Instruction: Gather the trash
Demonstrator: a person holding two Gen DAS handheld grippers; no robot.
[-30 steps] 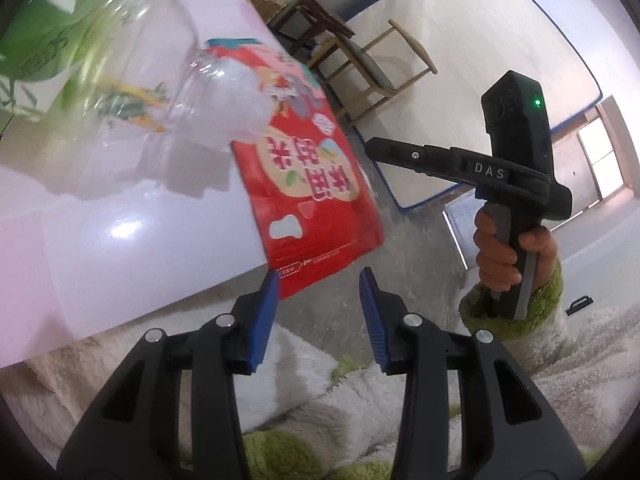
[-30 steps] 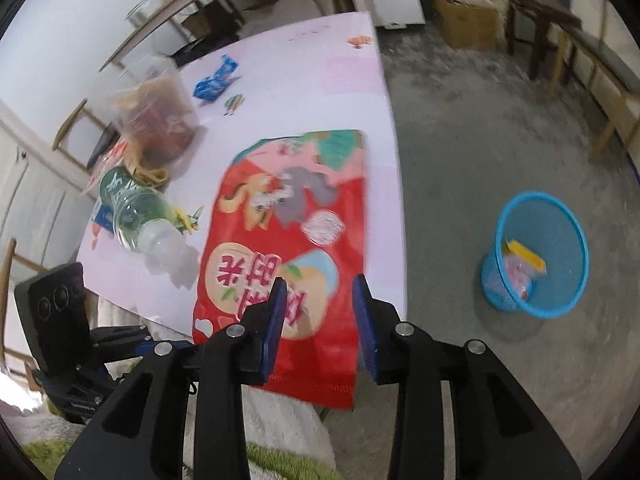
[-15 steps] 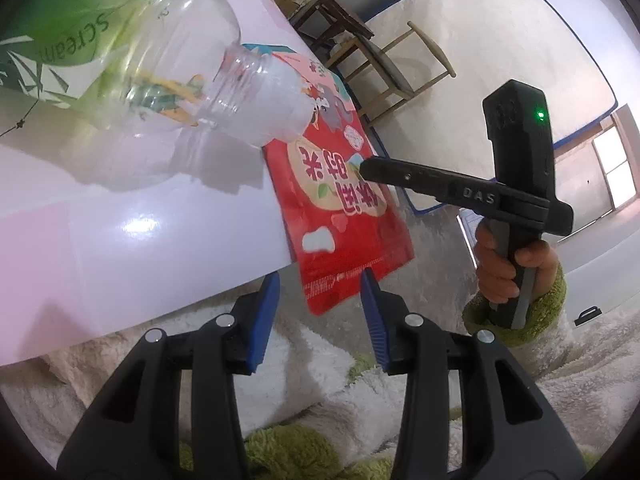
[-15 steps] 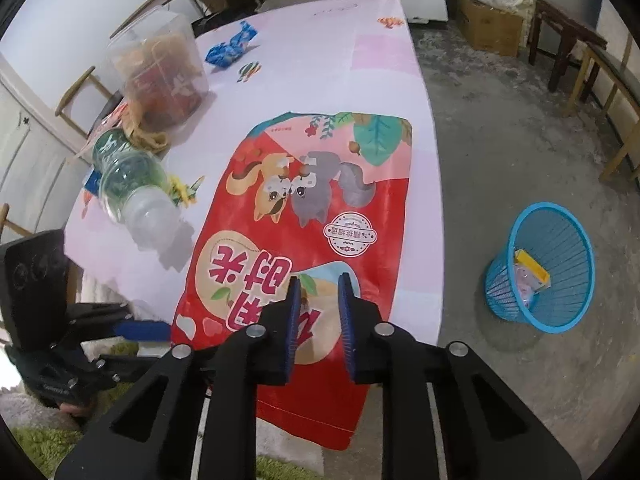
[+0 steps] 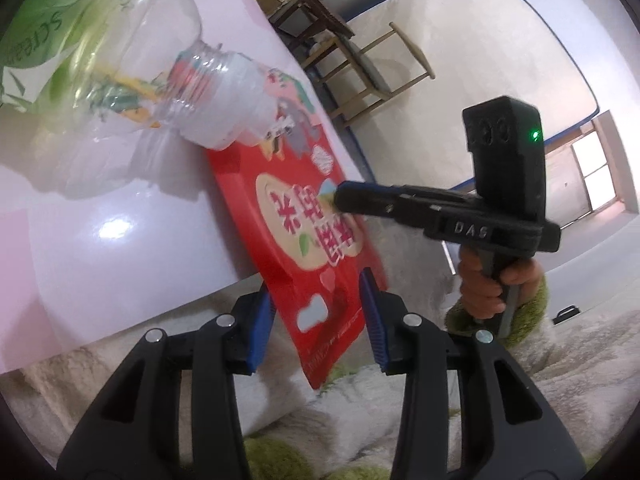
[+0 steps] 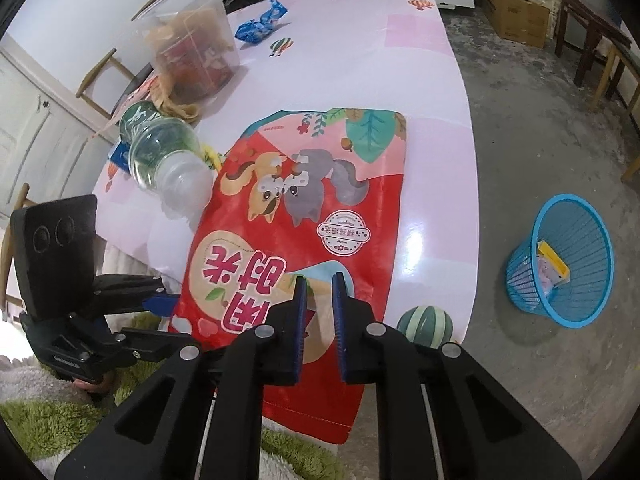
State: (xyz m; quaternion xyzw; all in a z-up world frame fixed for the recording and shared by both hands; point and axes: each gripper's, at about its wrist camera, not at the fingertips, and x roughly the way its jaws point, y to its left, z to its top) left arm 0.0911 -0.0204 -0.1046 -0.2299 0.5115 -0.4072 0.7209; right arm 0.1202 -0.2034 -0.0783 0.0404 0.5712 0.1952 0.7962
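A large red snack bag (image 6: 296,216) lies flat on the pale pink table (image 6: 432,92), its near end hanging over the edge. My right gripper (image 6: 319,304) hovers over the bag's near part, jaws narrowed to a small gap, nothing between them. My left gripper (image 5: 316,320) is open with the bag's hanging corner (image 5: 320,312) between its fingers. An empty clear plastic bottle (image 6: 168,156) lies on its side left of the bag; it also shows in the left wrist view (image 5: 132,60). The right gripper also shows in the left wrist view (image 5: 340,200).
A blue mesh trash basket (image 6: 560,264) with some wrappers stands on the concrete floor, right of the table. A clear plastic tub (image 6: 192,48), a blue wrapper (image 6: 260,24) and small wrappers lie farther back. Wooden chairs stand around the table.
My right gripper has moved forward over the bag and its jaws have narrowed. My left gripper has moved right, so the bag's hanging corner now lies between its open fingers.
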